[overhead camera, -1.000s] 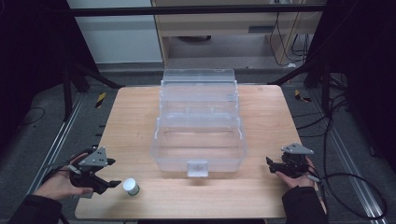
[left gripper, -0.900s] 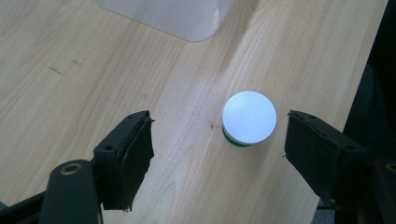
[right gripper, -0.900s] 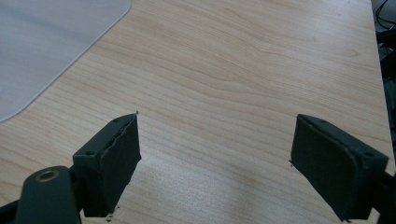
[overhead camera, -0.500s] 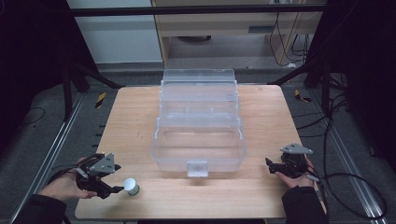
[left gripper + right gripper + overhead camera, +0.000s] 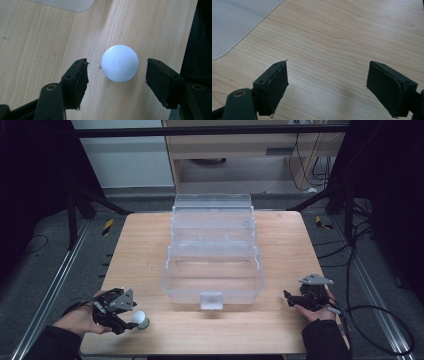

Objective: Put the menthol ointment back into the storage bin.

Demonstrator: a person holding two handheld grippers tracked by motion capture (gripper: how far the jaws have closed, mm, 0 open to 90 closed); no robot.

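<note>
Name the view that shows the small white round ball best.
The left gripper view: the small white round ball appears large and sharp on the wooden table, between the open left gripper jaws. The high view shows it tiny near the table's front edge.

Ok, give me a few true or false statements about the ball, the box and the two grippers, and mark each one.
1. The ball lies between the open jaws of the left gripper. True.
2. The ball is inside the box. False: it lies on the table, near its front left corner.
3. The right gripper holds something. False: its jaws are open over bare wood.
4. The box stands open in the middle of the table. True.
</note>
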